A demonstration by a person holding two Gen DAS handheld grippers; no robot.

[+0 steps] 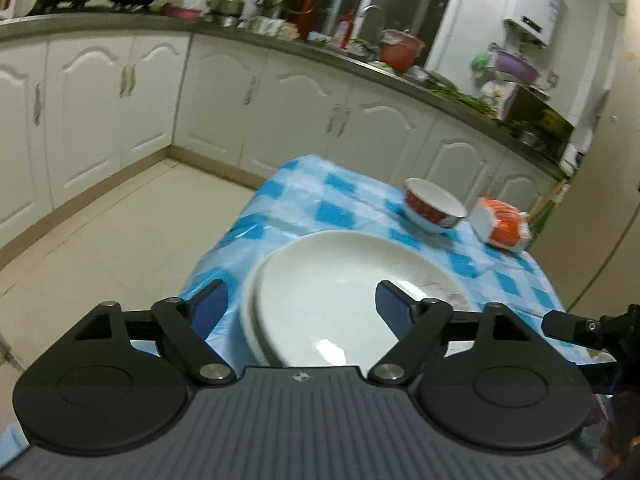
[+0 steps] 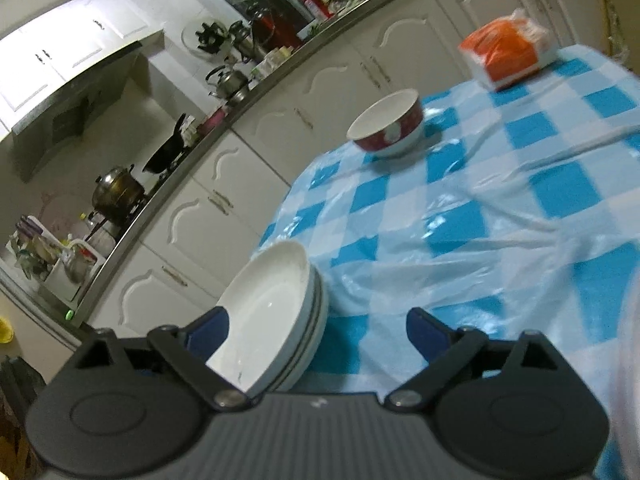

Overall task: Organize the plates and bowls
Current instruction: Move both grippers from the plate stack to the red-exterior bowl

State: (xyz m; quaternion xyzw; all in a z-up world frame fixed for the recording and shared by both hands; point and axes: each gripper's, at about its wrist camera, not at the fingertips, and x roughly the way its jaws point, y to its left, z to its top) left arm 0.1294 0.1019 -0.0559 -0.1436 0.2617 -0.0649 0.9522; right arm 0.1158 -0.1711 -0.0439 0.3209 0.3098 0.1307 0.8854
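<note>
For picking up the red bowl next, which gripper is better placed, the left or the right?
Probably the right. Both grippers are open and empty. The right gripper faces bare tablecloth leading to the red bowl; the left gripper has the plate stack between it and the bowl.

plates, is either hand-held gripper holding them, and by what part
Nothing is held. The left hand-held gripper and right hand-held gripper both stand open, their pads off the plates, which sit stacked on the table.

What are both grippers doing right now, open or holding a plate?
Left gripper: jaws open, holding nothing; the stack of white plates sits between them, untouched.
Right gripper: jaws open, empty, beside the stack.
</note>
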